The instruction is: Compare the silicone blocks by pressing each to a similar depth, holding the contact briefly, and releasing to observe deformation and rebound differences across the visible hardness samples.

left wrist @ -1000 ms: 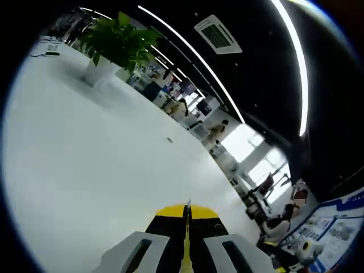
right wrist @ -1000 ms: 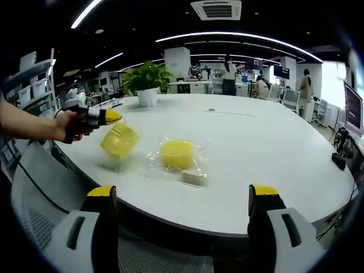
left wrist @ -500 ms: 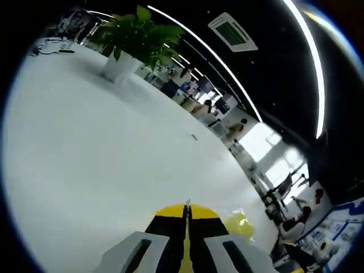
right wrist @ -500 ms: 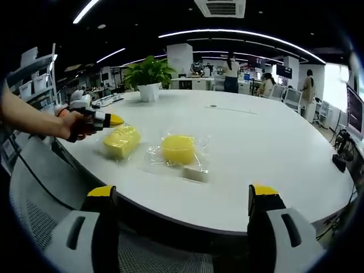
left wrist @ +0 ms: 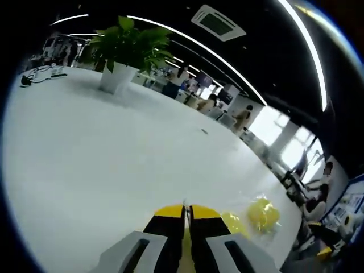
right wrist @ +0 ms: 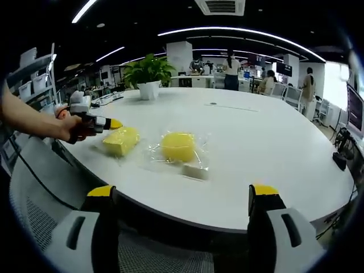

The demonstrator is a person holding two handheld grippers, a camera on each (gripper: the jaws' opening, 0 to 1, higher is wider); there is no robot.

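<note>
Comparing this moment with the views a second back, we find the rectangular yellow silicone block (right wrist: 120, 141) changed: it was then tipped up on edge off the white round table (right wrist: 273, 153), and now it lies flat on it, at about ten o'clock in the right gripper view. We judge that this sample has been set down and no press is under way.

Nearest in the right gripper view, the right gripper (right wrist: 182, 196) stands with its yellow-tipped jaws wide apart and nothing between them, short of the table edge. The left gripper (right wrist: 114, 123) sits just beside the block's left end, its jaws clenched to a point with nothing visibly held; whether it touches the block we cannot tell. The left gripper view shows the same closed jaws.

The flat block's long axis runs roughly from eight o'clock to two o'clock. Right of it, apart, the rounded yellow silicone block (right wrist: 177, 146) rests on clear plastic wrapping (right wrist: 196, 165). Farthest, a potted green plant (right wrist: 147, 74) stands at eleven o'clock.
</note>
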